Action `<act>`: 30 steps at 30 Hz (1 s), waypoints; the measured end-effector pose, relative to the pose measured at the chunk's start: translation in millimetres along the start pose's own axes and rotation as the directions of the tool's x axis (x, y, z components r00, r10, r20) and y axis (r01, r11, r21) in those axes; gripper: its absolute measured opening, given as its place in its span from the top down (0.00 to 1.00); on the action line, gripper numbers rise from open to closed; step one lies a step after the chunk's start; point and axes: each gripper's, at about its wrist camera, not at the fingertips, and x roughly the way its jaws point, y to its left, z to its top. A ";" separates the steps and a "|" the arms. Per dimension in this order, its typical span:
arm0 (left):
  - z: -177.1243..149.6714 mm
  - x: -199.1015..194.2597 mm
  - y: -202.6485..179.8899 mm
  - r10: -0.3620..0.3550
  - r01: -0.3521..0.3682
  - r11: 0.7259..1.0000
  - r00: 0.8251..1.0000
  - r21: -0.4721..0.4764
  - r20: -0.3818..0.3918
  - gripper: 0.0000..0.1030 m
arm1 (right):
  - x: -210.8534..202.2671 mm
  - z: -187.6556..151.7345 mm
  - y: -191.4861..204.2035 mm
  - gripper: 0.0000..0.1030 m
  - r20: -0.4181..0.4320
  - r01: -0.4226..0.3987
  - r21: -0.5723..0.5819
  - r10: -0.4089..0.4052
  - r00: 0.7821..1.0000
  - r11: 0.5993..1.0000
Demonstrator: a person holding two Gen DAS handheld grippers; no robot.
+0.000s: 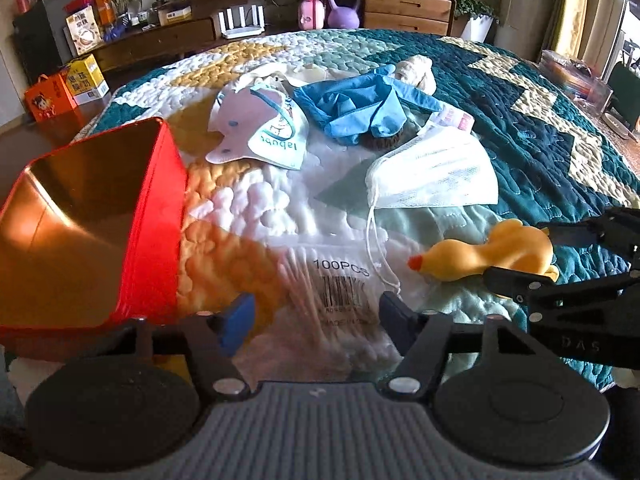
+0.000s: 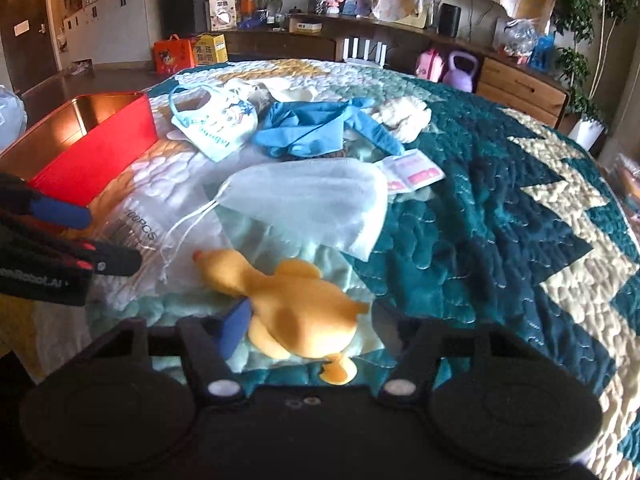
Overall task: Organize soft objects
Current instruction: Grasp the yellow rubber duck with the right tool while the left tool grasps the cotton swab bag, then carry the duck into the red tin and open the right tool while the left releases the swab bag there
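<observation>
A yellow plush duck (image 2: 296, 300) lies on the quilt, and my right gripper (image 2: 310, 324) is shut on its body, one pad on each flank. From the left wrist view the same duck (image 1: 480, 252) sits between the right gripper's (image 1: 516, 252) black fingers. My left gripper (image 1: 316, 316) is open and straddles a clear bag of cotton swabs (image 1: 336, 280) marked 100PCS. A sliver of quilt shows between its left pad and the swabs. An open red tin box (image 1: 152, 220) stands to the left.
On the quilted bed (image 2: 500, 200) lie a white face mask (image 2: 304, 200), blue gloves or cloth (image 2: 312, 128), a printed bib (image 2: 216, 120), a cream cloth (image 2: 404, 118) and pink packets (image 2: 412, 174). Wooden cabinets and boxes line the far wall.
</observation>
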 end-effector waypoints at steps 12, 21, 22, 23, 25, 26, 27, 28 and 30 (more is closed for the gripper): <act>-1.9 -1.7 -3.9 -0.057 0.057 0.998 0.998 0.025 0.029 0.73 | -4.8 -0.4 6.5 0.65 0.003 0.012 0.024 -0.012 1.000 1.000; -1.7 -15.2 -0.5 -0.033 0.032 0.999 0.999 0.030 0.041 0.78 | -24.5 2.3 12.5 0.74 0.030 0.036 0.060 -0.038 0.999 0.998; -1.8 -17.6 1.3 -0.035 0.034 0.999 0.998 0.024 0.043 0.78 | -28.5 2.8 13.5 0.74 0.037 0.036 0.063 -0.039 0.999 0.997; -1.8 -20.5 2.8 -0.036 0.035 0.999 0.998 0.019 0.047 0.78 | -33.1 3.6 14.5 0.74 0.047 0.038 0.064 -0.041 0.998 0.997; -1.1 -26.9 5.5 -0.032 0.032 0.999 0.998 0.011 0.053 0.78 | -41.5 6.0 16.5 0.74 0.061 0.039 0.068 -0.043 0.997 0.997; -0.6 -30.2 6.9 -0.031 0.030 1.000 0.998 0.007 0.054 0.78 | -45.0 7.6 17.7 0.74 0.066 0.037 0.069 -0.041 0.997 0.997; 0.0 -33.7 8.5 -0.030 0.030 1.000 0.998 0.002 0.055 0.78 | -48.4 9.0 18.9 0.74 0.072 0.036 0.069 -0.041 0.997 0.997; 0.3 -37.7 10.2 -0.029 0.030 1.000 0.998 -0.002 0.057 0.78 | -52.1 10.9 20.7 0.74 0.078 0.034 0.068 -0.039 0.996 0.997; 2.3 -45.8 13.9 -0.024 0.025 1.000 0.998 -0.013 0.061 0.78 | -58.9 15.2 26.0 0.74 0.090 0.030 0.060 -0.035 0.995 0.998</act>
